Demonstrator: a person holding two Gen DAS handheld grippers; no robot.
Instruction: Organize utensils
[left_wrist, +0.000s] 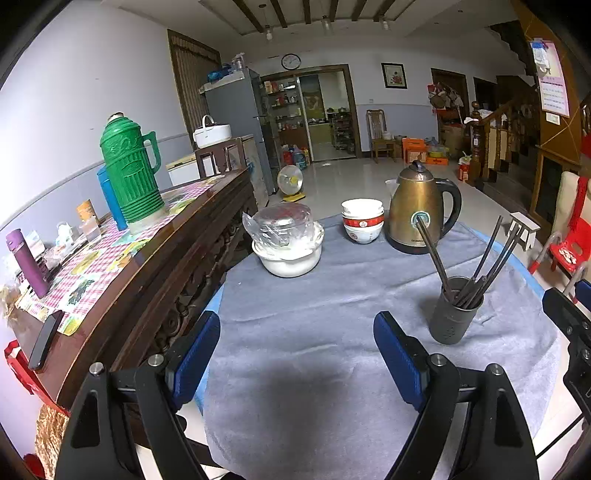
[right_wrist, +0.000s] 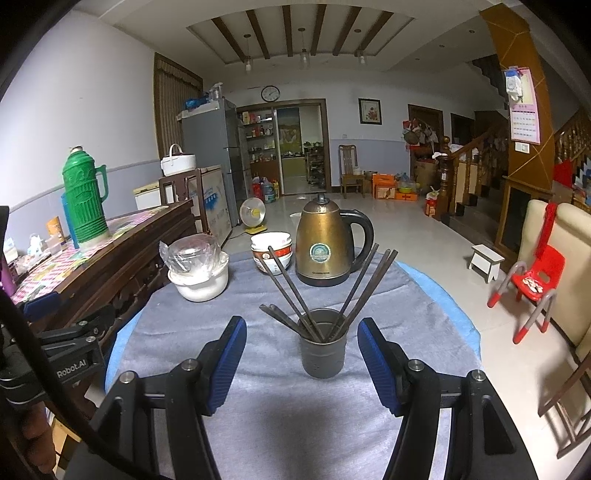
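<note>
A dark grey cup stands on the grey cloth and holds several dark chopsticks that fan out to both sides. In the right wrist view my right gripper is open, its blue pads either side of the cup and a little short of it, not touching. In the left wrist view the same cup with its chopsticks stands to the right of my left gripper, which is open over bare cloth with nothing between its fingers. The right gripper's black body shows at that view's right edge.
Toward the far edge of the cloth-covered round table stand a bronze kettle, stacked bowls and a white pot with a plastic-wrapped lid. On the left, a wooden sideboard carries a green thermos. A red child's chair is on the floor at right.
</note>
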